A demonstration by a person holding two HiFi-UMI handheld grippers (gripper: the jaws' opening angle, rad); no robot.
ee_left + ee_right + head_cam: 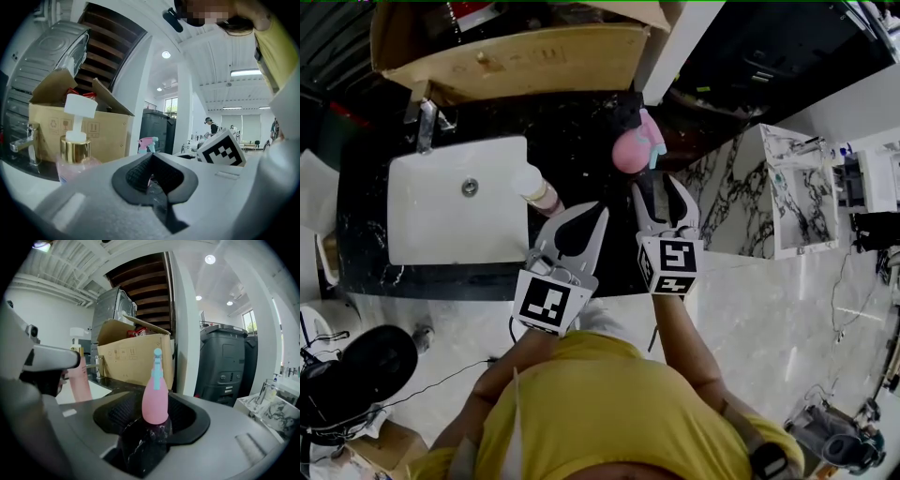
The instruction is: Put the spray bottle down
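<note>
The pink spray bottle (636, 148) with a light blue head stands upright on the black marble counter (581, 131), right of the sink. My right gripper (664, 192) sits just on the near side of it, open. In the right gripper view the bottle (155, 397) rises between the spread jaws of that gripper (150, 423), with the pads off it. My left gripper (581, 230) is beside the right one, shut and empty, near a pump bottle (539, 192). The spray bottle (146, 144) shows small and far off in the left gripper view.
A white sink (431, 220) with a faucet (427, 122) fills the counter's left. An open cardboard box (525, 56) stands at the back. The pump bottle (76, 140) has a gold collar. A white marble cabinet (778, 187) is to the right.
</note>
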